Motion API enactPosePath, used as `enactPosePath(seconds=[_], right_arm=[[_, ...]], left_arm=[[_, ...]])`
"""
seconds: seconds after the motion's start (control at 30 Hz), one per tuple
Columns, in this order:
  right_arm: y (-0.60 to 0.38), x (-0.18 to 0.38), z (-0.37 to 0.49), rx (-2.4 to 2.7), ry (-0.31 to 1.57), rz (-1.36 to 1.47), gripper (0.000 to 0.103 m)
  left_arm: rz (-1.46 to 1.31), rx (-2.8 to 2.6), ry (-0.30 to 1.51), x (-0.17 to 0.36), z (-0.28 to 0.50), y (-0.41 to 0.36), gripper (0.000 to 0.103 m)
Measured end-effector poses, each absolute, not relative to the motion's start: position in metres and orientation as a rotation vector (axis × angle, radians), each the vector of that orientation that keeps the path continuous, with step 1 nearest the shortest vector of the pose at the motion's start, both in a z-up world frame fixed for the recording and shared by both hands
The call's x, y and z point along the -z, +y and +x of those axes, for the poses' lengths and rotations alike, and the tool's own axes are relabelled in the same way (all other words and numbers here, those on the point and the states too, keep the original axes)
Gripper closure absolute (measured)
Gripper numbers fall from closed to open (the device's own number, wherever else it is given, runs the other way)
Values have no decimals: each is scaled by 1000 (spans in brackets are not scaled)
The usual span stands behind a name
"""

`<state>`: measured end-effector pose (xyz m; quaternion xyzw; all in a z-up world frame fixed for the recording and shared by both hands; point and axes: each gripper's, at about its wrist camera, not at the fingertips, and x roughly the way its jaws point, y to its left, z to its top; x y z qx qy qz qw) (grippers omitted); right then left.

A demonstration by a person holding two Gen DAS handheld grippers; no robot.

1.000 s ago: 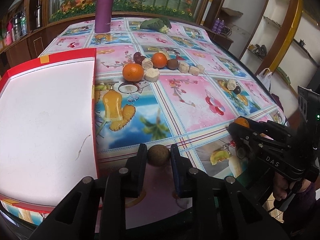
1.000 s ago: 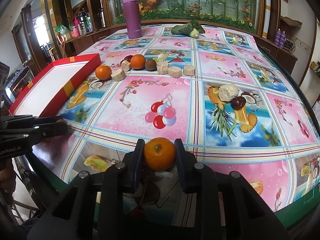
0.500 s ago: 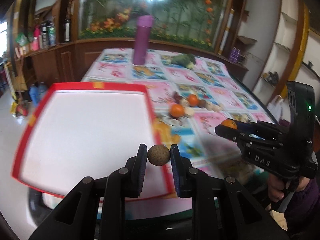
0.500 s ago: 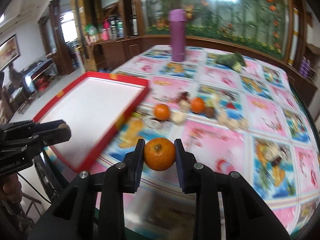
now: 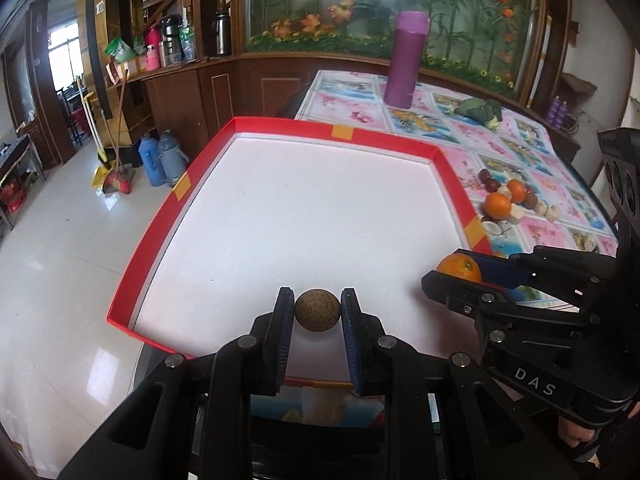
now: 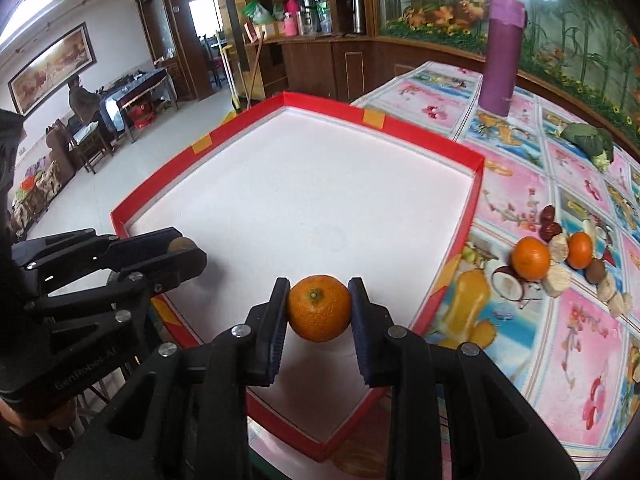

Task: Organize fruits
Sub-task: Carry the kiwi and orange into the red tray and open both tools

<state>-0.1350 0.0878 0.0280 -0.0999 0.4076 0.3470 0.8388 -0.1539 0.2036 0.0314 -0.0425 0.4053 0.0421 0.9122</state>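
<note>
Orange (image 6: pixel 319 307) sits clamped between right tool (image 6: pixel 319 312) fingers, above tray (image 6: pixel 424 132)

The left tool (image 5: pixel 317 312) was black with blue pads and gripped a speckled brown round fruit (image 5: pixel 317 309). The right tool (image 6: pixel 319 308), black with the same blue pads, gripped a bright orange tangerine (image 6: pixel 319 307) with a small green stem spot. The tray (image 5: pixel 400 138) had a white floor, red walls and orange tape patches. The surface (image 6: pixel 576 344) wore a cloth of pink and blue squares printed with fruit and flowers. A tall bottle (image 5: pixel 406 65) was purple. On the cloth lay 2 orange tangerines (image 6: pixel 531 259), dark red fruits (image 6: pixel 549 224) and beige pieces (image 6: pixel 558 247).
</note>
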Motion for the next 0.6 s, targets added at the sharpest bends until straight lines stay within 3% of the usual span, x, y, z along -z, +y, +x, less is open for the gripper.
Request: enactPosePath(seconds=[0.23, 0.37, 0.6], right_arm=[[95, -18, -130, -730, 927, -250, 69], [84, -28, -131, -728, 889, -212, 68], [25, -56, -129, -670, 789, -93, 59]], left_arm=[[-79, -125, 862, -26, -152, 203, 78], [-83, -143, 861, -29, -155, 203, 56], [-60, -115, 829, -44, -156, 182, 39]])
